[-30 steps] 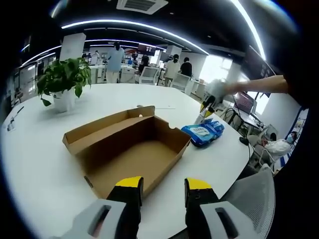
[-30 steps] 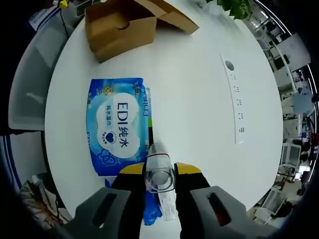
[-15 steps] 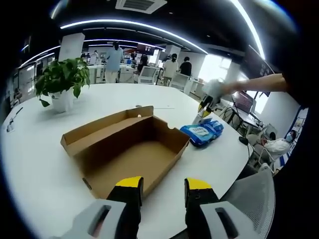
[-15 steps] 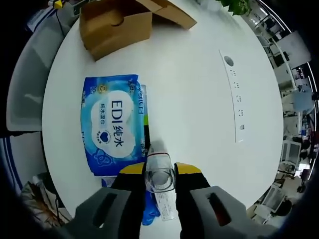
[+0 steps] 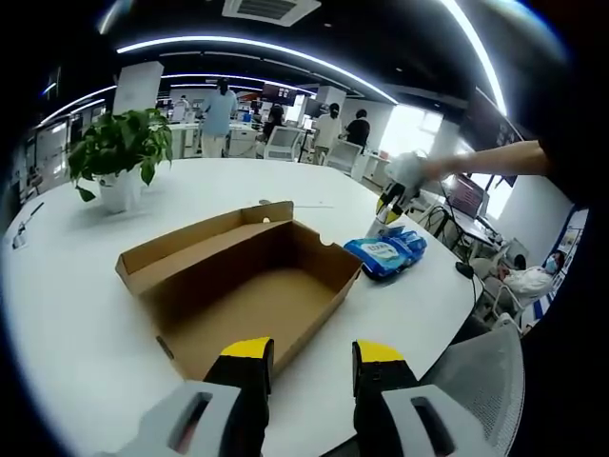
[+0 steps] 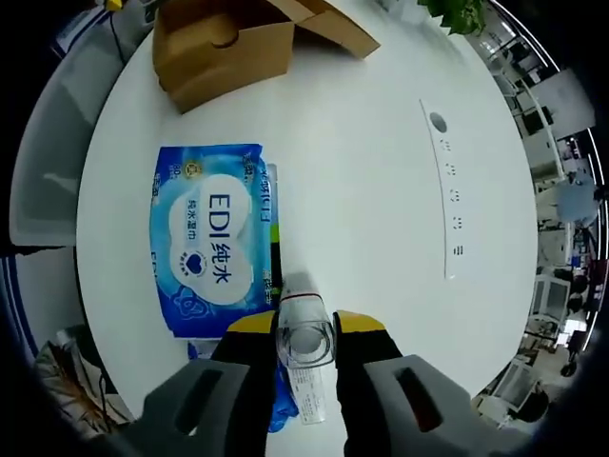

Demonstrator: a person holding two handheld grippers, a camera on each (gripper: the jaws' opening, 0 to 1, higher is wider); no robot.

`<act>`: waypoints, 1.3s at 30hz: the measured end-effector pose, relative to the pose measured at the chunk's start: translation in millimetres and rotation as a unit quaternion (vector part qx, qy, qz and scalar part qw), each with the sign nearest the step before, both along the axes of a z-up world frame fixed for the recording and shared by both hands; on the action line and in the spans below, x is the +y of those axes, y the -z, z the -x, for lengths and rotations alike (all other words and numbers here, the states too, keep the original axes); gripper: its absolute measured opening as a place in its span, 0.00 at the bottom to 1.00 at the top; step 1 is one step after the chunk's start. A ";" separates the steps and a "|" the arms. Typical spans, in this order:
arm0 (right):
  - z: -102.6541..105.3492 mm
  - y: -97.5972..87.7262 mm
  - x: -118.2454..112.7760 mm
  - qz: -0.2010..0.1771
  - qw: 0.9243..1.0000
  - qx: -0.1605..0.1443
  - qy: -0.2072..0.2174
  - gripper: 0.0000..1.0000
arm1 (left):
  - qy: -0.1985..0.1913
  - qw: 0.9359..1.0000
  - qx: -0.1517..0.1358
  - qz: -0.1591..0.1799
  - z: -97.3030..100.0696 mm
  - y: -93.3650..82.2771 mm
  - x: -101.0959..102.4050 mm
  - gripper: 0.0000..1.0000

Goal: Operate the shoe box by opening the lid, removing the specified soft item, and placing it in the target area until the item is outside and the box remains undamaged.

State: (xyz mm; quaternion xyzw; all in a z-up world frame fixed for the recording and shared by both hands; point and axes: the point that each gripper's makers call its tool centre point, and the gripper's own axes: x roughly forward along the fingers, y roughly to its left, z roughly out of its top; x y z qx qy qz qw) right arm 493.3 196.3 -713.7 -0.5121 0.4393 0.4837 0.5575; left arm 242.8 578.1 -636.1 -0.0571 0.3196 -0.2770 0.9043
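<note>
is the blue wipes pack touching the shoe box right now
Apart. In the right gripper view a strip of bare white table separates the wipes pack from the shoe box; the left gripper view shows the same gap.

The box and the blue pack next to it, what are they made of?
The box looks like plain brown cardboard: matte, with folded flaps and a cut thumb notch. The blue pack seems to be soft plastic film: it shines a little and is printed, with crinkled, sealed ends. It is probably a wet-wipes pack, though that is a guess from its look.
</note>
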 end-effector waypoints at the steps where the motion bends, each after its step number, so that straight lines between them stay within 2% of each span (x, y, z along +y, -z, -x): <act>1: -0.3 0.0 -0.4 0.000 1.000 0.000 0.002 0.20 | 0.000 1.000 0.000 0.000 0.4 0.2 0.5 0.33; 21: -6.7 -6.7 -1.3 -0.005 1.000 -0.007 0.011 0.27 | 0.001 1.000 0.002 0.005 4.7 1.5 -0.5 0.33; 37: -9.1 -35.9 -16.3 -0.019 0.998 -0.043 0.042 0.29 | -0.007 1.000 -0.005 0.014 6.9 -0.5 1.9 0.33; 39: -6.4 -44.8 -20.5 -0.031 0.996 -0.052 0.060 0.29 | -0.010 1.000 -0.009 0.019 5.1 -3.1 2.7 0.33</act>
